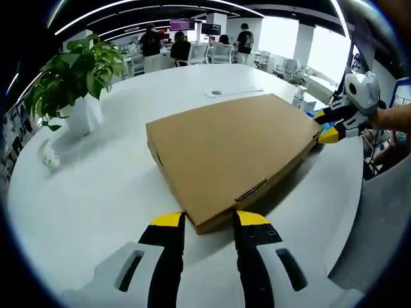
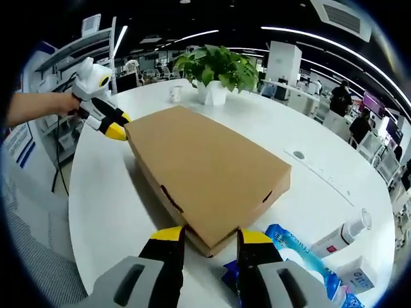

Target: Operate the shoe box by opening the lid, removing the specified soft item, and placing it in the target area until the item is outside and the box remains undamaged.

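Observation:
A flat brown cardboard shoe box (image 1: pixel 225 154) lies shut on the round white table (image 1: pixel 96 205). My left gripper (image 1: pixel 210 221) is open, and its yellow-tipped jaws flank the box's near corner on either side. In the right gripper view the same box (image 2: pixel 205 167) stretches away from me. My right gripper (image 2: pixel 212 236) is open too, straddling the opposite corner. Each gripper also appears in the other's view at the box's far corner, held by a hand: the right gripper (image 1: pixel 326 126) and the left gripper (image 2: pixel 117 127).
A potted plant (image 1: pixel 80 112) (image 2: pixel 215 90) stands beyond the box, with a crumpled white scrap (image 1: pixel 48 157) beside it. A blue wipes pack (image 2: pixel 289 256) and white bottles (image 2: pixel 347 234) lie by my right gripper. The table edge (image 2: pixel 83 256) runs close. People sit at desks behind.

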The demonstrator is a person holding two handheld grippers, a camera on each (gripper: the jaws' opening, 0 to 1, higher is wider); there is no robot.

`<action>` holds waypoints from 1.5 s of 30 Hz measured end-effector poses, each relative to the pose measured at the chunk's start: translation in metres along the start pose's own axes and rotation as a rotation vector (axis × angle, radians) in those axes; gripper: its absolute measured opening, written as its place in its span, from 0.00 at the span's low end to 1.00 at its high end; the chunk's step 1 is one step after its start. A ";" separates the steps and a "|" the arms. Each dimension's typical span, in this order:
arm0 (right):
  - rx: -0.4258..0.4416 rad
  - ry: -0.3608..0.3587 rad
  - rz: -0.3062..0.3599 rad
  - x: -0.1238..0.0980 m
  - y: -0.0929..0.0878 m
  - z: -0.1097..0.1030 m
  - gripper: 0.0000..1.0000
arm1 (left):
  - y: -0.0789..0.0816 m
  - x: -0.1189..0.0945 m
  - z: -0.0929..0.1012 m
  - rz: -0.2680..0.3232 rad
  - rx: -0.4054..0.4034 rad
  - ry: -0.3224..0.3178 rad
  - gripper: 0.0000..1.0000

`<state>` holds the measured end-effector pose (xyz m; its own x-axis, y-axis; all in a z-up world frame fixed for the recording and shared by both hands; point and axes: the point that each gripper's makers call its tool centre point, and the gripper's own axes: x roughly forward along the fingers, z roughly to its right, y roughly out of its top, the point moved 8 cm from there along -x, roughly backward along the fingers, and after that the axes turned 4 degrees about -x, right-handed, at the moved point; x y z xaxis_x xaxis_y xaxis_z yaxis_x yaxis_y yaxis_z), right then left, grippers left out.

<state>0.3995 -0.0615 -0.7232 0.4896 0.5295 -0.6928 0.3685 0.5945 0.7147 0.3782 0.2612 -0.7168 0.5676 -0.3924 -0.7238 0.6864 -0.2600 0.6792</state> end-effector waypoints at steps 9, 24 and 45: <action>0.006 -0.005 0.004 0.000 0.000 -0.001 0.29 | 0.001 0.001 0.000 -0.010 0.007 0.006 0.30; 0.037 -0.019 0.010 -0.011 0.000 -0.005 0.31 | 0.006 -0.012 0.002 0.025 -0.021 0.032 0.34; 0.076 -0.123 0.081 -0.077 -0.014 -0.002 0.50 | 0.000 -0.055 0.031 0.120 -0.050 0.035 0.46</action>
<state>0.3550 -0.1091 -0.6804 0.6116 0.4930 -0.6188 0.3804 0.5026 0.7764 0.3326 0.2554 -0.6734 0.6620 -0.3864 -0.6422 0.6340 -0.1684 0.7548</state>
